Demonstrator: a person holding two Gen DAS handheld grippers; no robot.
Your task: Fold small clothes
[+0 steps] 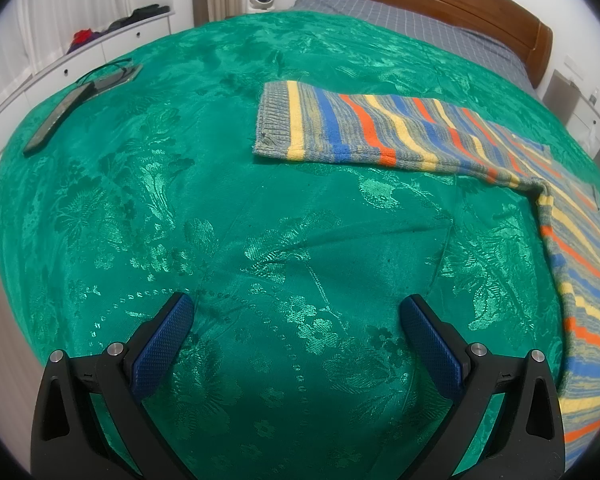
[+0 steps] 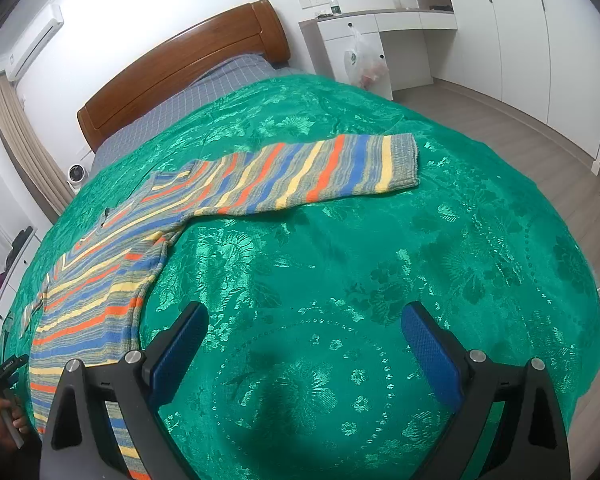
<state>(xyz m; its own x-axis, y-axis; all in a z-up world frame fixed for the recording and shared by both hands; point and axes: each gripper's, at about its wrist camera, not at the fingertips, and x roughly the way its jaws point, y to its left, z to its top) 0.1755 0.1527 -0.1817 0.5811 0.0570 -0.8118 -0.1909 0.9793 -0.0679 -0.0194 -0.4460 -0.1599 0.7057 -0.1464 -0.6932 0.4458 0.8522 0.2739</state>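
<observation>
A small striped knit sweater (image 1: 400, 132) in blue, orange, yellow and grey lies spread flat on the green bedspread (image 1: 220, 220). In the left wrist view one sleeve stretches left across the middle and the body runs down the right edge. My left gripper (image 1: 296, 316) is open above bare bedspread, well short of that sleeve. In the right wrist view the sweater (image 2: 148, 240) lies on the left with its other sleeve reaching right to a cuff (image 2: 404, 160). My right gripper (image 2: 304, 328) is open, its left finger just beside the sweater's hem.
A phone-like slab (image 1: 56, 118) and a flat device with a cable (image 1: 114, 78) lie at the bedspread's far left. A wooden headboard (image 2: 180, 60) and a grey checked sheet (image 2: 204, 88) are behind. A hand (image 2: 8, 416) holding the other gripper shows at lower left. White cabinets (image 2: 380, 36) and floor flank the bed.
</observation>
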